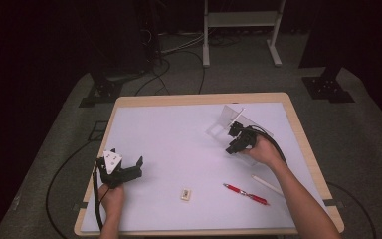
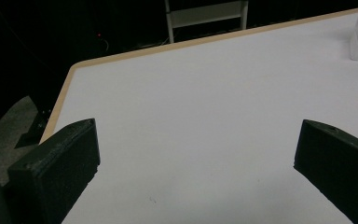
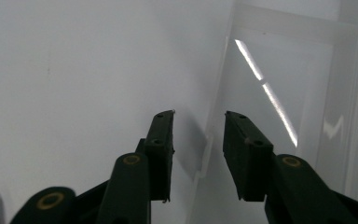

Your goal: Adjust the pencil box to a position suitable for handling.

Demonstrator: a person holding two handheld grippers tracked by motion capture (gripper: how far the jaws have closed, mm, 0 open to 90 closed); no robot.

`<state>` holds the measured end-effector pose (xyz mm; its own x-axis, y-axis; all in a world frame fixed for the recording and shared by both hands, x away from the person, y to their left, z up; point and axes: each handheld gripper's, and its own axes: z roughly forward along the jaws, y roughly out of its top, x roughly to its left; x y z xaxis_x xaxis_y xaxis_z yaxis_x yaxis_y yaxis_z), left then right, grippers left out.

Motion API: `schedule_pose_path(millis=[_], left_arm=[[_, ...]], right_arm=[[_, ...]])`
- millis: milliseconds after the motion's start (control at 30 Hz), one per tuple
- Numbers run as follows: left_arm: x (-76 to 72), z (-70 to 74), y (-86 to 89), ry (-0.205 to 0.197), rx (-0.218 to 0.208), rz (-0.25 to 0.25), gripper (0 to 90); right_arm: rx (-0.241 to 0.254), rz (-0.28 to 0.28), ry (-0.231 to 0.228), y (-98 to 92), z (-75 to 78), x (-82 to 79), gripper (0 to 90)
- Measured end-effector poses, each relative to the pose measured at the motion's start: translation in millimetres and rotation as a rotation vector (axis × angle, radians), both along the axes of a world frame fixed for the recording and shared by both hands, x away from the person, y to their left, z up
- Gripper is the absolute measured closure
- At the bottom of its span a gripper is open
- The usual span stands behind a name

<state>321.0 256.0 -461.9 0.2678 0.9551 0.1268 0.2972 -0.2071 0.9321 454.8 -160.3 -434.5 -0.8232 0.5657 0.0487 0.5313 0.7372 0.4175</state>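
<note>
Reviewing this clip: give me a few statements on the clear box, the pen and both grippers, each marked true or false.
1. The right gripper has the wall of the clear box between its fingers. True.
2. The left gripper holds the red pen. False: its fingers stand wide apart over bare table, with nothing between them.
3. The pen lies inside the box. False: it lies on the table, near the person's right forearm.
4. A small eraser lies between the two hands, toward the near edge. True.
</note>
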Motion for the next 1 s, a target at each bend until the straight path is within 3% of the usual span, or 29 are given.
schedule_pose_path(millis=[33, 233, 700, 1000], left_arm=[[0.0, 0.0, -0.1, -0.001, 0.0, 0.0, 0.0], [0.1, -0.1, 0.0, -0.001, 0.0, 0.0, 0.0], [0.3, -0.1, 0.3, -0.002, -0.006, 0.001, 0.0], [0.4, -0.1, 0.4, -0.001, -0.007, 0.003, 0.0]], right_arm=[[-0.012, -0.003, 0.007, -0.2, -1.9, 1.2, 70.1], [-0.043, -0.005, 0.008, 0.4, -5.5, 1.7, 81.7], [-0.094, 0.022, -0.046, 2.8, -5.7, -0.9, 86.5], [-0.09, 0.05, -0.087, 5.5, -0.9, -6.9, 86.8]])
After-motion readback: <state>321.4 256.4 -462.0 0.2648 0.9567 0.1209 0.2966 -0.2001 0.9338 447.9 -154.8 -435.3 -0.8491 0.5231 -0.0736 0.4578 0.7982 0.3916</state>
